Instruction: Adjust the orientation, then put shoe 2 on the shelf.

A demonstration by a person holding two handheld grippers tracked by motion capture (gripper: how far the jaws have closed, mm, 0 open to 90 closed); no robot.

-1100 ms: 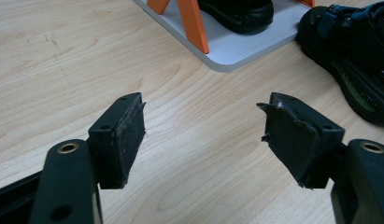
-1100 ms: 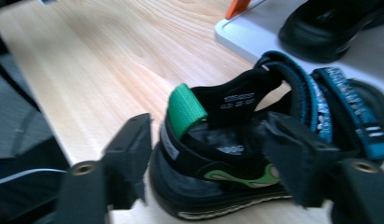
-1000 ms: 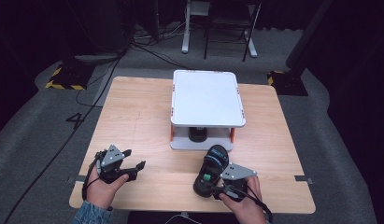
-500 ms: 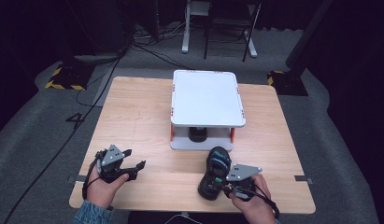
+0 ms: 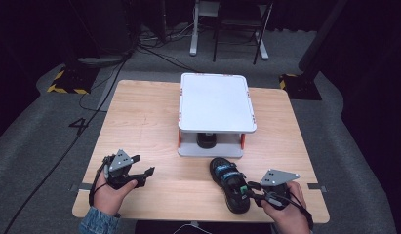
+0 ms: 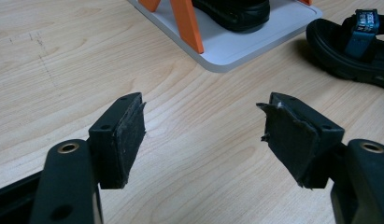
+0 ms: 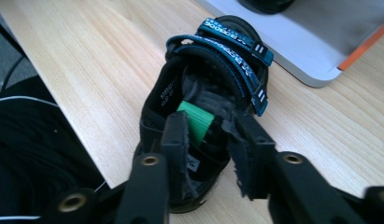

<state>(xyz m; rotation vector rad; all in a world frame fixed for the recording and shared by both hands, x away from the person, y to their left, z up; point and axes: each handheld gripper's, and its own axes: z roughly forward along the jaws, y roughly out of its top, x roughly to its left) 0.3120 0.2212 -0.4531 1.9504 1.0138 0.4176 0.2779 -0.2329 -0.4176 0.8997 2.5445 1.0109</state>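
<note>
Right gripper [image 7: 206,135] sits at the heel of a black sandal [image 7: 199,112] with blue straps, jaws narrow and just been opening, a green heel strap [image 7: 195,120] between them, though a firm pinch on it cannot be told. The sandal lies flat on the wooden table [image 5: 149,122] near its front edge, just in front of the white two-tier rack [image 5: 215,105], which holds a second black shoe [image 6: 236,9] on its lower shelf. Left gripper [image 6: 203,126] hovers over bare tabletop well apart, jaws wide and empty.
</note>
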